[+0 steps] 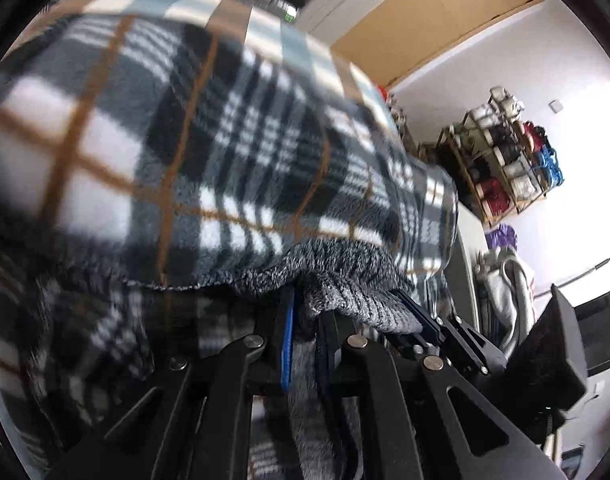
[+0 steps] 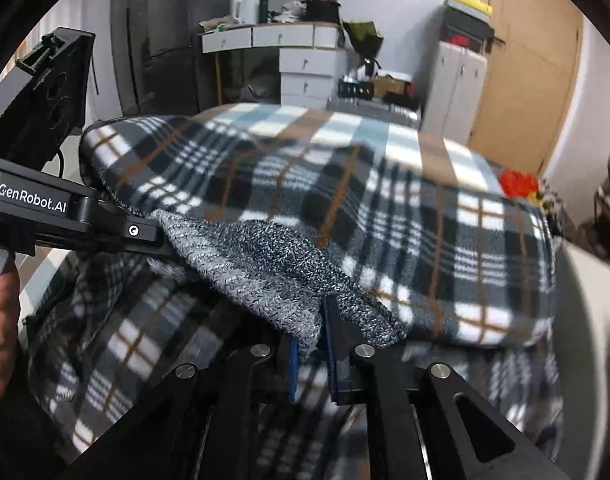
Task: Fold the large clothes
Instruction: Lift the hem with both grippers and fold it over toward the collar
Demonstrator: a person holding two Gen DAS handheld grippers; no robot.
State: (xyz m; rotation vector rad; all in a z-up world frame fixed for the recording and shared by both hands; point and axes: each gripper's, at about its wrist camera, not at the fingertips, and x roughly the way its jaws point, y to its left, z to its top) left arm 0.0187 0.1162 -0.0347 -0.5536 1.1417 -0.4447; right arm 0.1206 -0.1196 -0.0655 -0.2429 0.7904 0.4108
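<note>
A large plaid fleece garment in black, white and brown, with a grey knit hem, hangs lifted in front of both cameras. My left gripper is shut on the knit hem. My right gripper is shut on the same grey knit hem, a little to the right of the left gripper, whose black body shows in the right wrist view. The plaid cloth drapes over and below both grippers. A table with a checked blue and brown cover lies behind.
White drawers, a dark fridge and a white cabinet stand behind the table. A wooden shelf with yarn hangs on the white wall. A brown door is at right. A hand holds the left gripper.
</note>
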